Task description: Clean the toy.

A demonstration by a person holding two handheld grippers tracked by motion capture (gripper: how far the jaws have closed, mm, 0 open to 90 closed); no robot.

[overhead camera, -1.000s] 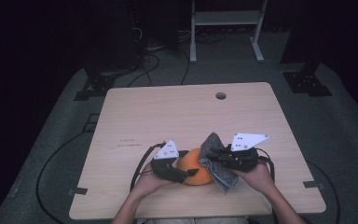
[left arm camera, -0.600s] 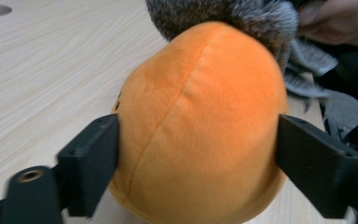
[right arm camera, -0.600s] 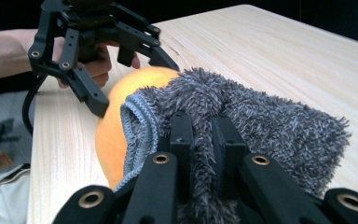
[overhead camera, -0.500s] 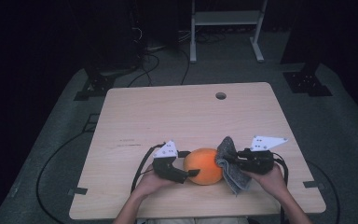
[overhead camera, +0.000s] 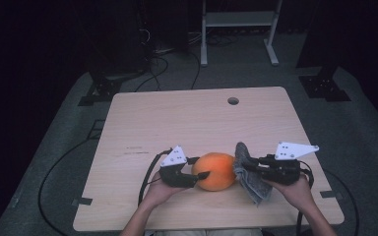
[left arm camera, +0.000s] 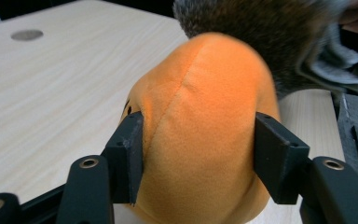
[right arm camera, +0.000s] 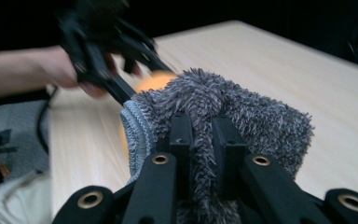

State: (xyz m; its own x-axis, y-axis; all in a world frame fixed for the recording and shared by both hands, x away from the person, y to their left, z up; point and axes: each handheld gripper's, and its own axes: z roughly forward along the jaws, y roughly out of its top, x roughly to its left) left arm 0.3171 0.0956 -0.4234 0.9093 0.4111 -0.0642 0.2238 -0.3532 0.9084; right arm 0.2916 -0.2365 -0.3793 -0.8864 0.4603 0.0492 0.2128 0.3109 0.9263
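A pale wooden table (overhead camera: 177, 123) stands on grey floor (overhead camera: 364, 137), the dark room behind perhaps holding a white frame (overhead camera: 238, 19).

Dark lab or studio: lone wooden table (overhead camera: 177, 123), floor cables (overhead camera: 162, 61) (black surroundings), metal stand (overhead camera: 238, 29)

Orange plush ball (overhead camera: 217, 170) on table, shaggy grey cloth (overhead camera: 248, 173) touching.

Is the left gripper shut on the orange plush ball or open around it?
Shut on it. The left gripper has just been closing, and its pads press both sides of the orange plush ball.
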